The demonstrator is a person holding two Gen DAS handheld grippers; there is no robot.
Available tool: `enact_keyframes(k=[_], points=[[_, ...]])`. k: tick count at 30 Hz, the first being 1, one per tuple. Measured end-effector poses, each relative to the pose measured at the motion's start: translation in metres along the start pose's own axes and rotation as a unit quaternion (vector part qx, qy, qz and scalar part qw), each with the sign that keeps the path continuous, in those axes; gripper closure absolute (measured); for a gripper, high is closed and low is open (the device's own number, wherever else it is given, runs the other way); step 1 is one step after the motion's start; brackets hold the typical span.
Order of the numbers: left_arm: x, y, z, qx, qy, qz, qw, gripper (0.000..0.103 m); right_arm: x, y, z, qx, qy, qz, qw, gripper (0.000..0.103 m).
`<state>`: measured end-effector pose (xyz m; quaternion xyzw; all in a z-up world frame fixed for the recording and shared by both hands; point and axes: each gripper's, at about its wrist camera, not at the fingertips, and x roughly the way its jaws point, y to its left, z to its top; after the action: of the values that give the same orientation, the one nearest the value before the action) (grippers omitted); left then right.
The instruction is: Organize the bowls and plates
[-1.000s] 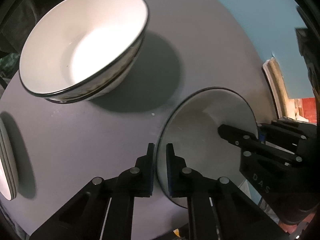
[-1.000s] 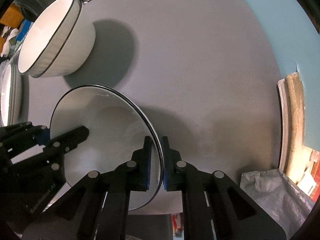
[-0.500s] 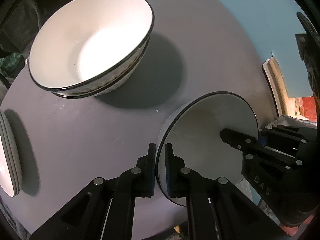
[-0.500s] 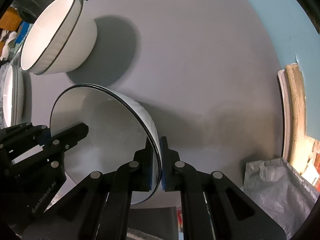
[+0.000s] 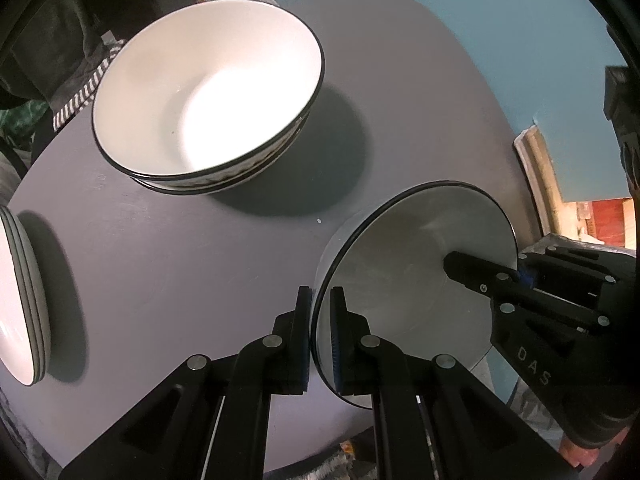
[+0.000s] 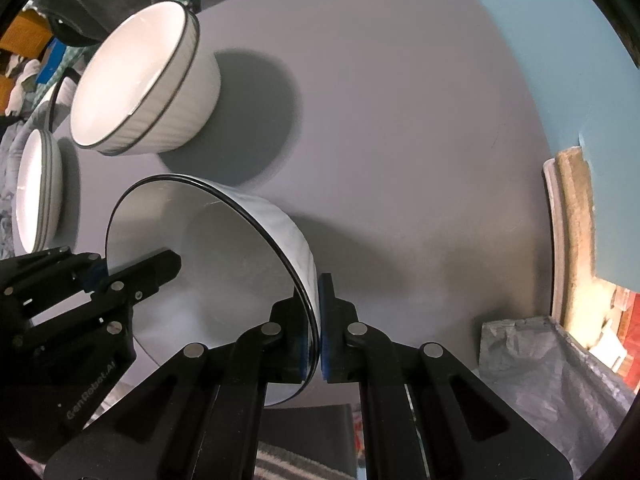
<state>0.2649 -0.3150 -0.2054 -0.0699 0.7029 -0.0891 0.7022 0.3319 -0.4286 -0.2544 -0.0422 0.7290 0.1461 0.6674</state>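
Above grey table (image 6: 400, 120), both claws pinch bowl (image 5: 408, 264) rim; plastic bag (image 6: 560, 360) right-view only.

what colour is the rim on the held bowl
Black, on a white bowl; the right wrist view shows it best.

- A round grey table (image 6: 400, 128) fills most of both views; its matte top is bare in the middle.
- Light falls from above and casts dark, soft-edged shadows across the tabletop.
- Beyond the table's far edge lies a flat teal-blue floor (image 5: 500, 12).
- A pale, rough-edged mat (image 6: 576, 232) lies on the floor at the right.
- Crumpled grey plastic sheeting (image 6: 540, 364) sits beside the table's lower right edge.
- A striped cloth (image 5: 80, 92) and dark clutter crowd the upper left.
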Motion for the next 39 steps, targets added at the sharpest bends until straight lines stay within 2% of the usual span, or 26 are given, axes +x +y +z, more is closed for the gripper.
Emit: enact_keyframes(k=[12,22,29,39], points=[[-0.035,0.025,-0.006,0.003,-0.021,-0.002,0.9998,0.096,-0.035,0.002,0.008,-0.009,-0.011,-0.002,1.0,0.098],[-0.065,0.039,0.012,-0.018,-0.046,0.003,0.9988,0.096,-0.066,0.035,0.029,-0.042,-0.034,-0.009,0.999,0.098],[-0.084,0.051,0.025,-0.036,-0.063,0.013,0.9972,0.096,-0.065,0.048,0.04,-0.059,-0.044,-0.002,0.997,0.098],[-0.088,0.078,0.05,-0.065,-0.073,0.032,0.9947,0.096,-0.059,0.073,0.082,-0.085,-0.038,0.003,0.996,0.098]])
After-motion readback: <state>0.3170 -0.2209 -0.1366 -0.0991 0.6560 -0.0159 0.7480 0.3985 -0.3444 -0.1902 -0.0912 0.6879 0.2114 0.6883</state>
